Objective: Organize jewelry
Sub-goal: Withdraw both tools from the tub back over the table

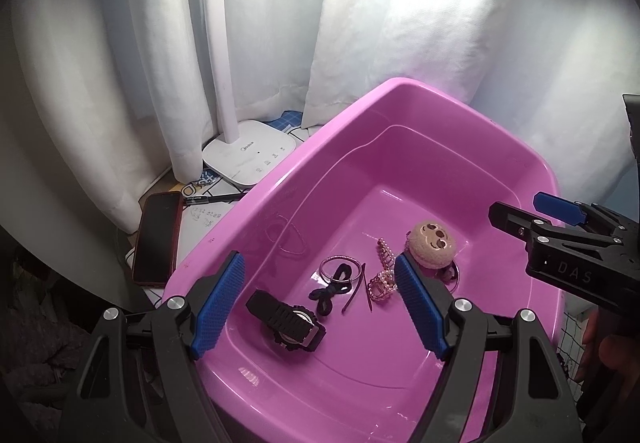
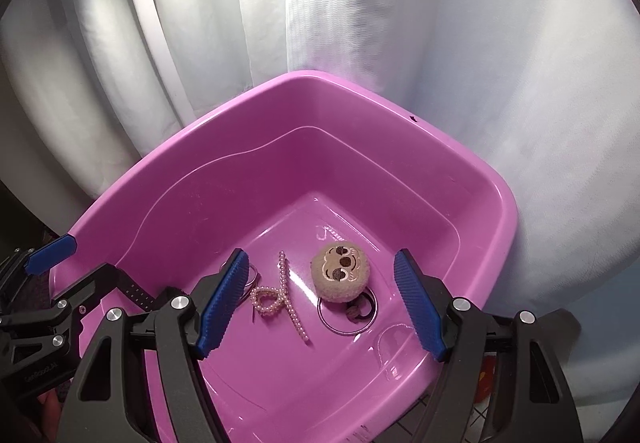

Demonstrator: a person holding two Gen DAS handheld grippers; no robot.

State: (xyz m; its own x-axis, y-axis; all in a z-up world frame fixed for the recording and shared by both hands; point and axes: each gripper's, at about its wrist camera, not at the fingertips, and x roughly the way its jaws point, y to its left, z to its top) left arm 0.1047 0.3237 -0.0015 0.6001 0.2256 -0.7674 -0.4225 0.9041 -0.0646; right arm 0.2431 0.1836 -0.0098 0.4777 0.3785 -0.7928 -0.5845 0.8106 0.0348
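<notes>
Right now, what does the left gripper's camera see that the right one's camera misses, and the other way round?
Only the left wrist view shows the black watch, black hair tie, phone, pen and white lamp base. Only the right wrist view shows the metal ring beneath the plush clearly. Both show the pink tub, the plush face charm and the pearl hair clip, with both grippers open above.

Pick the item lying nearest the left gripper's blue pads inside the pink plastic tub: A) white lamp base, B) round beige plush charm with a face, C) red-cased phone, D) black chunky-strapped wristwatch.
D: the black chunky-strapped wristwatch lies on the floor of the pink plastic tub, between the open pads of the left gripper.
</notes>
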